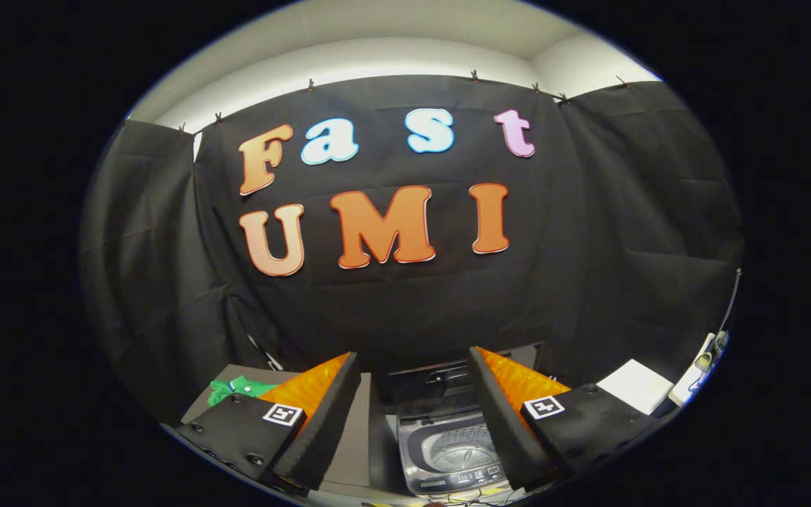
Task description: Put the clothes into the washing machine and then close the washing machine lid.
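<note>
Black-draped booth behind, grey bench (360,429) below. Green clothes (236,388) lying in a small heap on the bench, off past the left finger, not yet picked up. Washing machine (448,451) standing just ahead between the fingers, lid (437,382) tipped up at the back so the drum is open to drop things in (handy for loading from above). Gripper (412,415) held high and level, jaws spread wide and holding nothing, probably kept apart ready to reach for the cloth. White box (634,385) and a power strip (694,377) with cables parked well off to the right, out of the working path.
</note>
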A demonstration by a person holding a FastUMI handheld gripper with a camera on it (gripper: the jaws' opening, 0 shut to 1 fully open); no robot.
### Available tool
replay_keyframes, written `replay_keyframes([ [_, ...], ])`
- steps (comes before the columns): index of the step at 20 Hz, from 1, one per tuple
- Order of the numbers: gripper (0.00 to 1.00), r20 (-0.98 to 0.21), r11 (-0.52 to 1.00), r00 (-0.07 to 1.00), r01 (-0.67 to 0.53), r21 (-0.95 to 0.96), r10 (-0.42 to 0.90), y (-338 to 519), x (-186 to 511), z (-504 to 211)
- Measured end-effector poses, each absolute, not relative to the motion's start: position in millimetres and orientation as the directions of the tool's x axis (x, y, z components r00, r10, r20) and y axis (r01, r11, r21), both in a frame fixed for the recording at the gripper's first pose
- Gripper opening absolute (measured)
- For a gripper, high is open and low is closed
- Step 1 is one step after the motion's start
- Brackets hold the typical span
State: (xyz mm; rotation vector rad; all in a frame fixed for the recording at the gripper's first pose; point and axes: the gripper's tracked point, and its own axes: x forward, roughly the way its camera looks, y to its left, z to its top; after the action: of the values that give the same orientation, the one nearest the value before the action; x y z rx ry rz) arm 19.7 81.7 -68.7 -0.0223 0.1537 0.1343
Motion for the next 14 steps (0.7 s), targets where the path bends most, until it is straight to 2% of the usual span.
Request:
replay_keyframes([
  [14,0.99,-0.284,0.917,0.880,-0.398,-0.001,0.381,261,15,-143],
])
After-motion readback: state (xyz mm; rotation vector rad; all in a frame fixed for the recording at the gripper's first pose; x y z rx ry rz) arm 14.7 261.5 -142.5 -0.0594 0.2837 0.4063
